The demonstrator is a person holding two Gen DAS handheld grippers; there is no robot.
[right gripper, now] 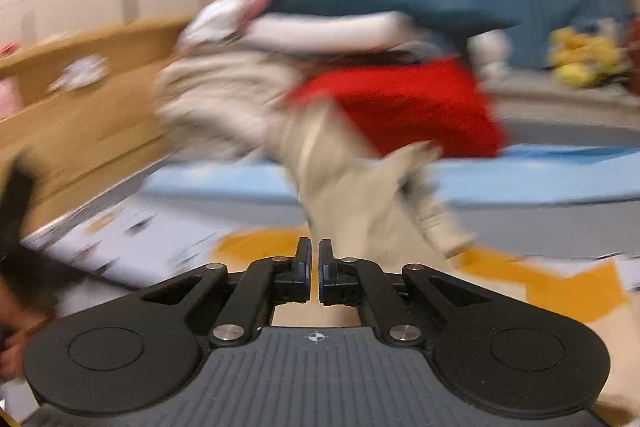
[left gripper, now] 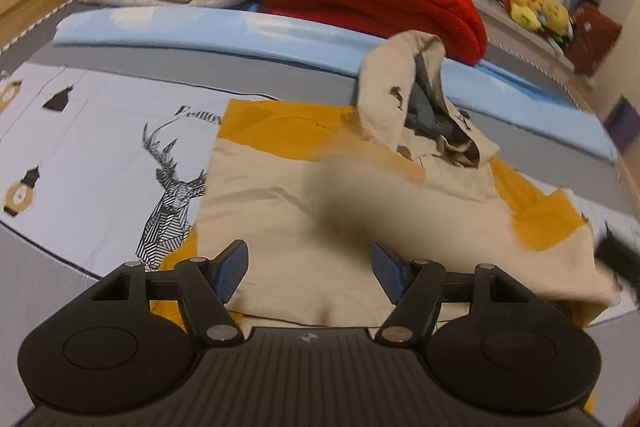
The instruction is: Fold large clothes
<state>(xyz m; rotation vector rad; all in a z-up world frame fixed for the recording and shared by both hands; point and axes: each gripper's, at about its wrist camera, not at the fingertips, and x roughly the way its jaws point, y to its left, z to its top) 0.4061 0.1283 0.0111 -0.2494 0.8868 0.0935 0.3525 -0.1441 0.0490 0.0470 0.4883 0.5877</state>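
Hoodie (left gripper: 304, 195) under wide-open left gripper (left gripper: 309, 269); right gripper (right gripper: 315, 267) jaws nearly closed, empty.

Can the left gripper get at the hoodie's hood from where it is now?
Probably yes: the left gripper is open above the hoodie body, and nothing stands between it and the hood lying farther ahead.

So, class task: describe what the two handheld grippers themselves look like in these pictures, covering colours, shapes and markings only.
Both match. The left gripper has a matte black body with two round discs, a ribbed dark grey centre plate bearing a small crosshair mark, black linkage arms with silver pivot pins, and blue ridged pads. The right gripper shows the same build, its pads seen edge-on. No cables or sleeves are visible.
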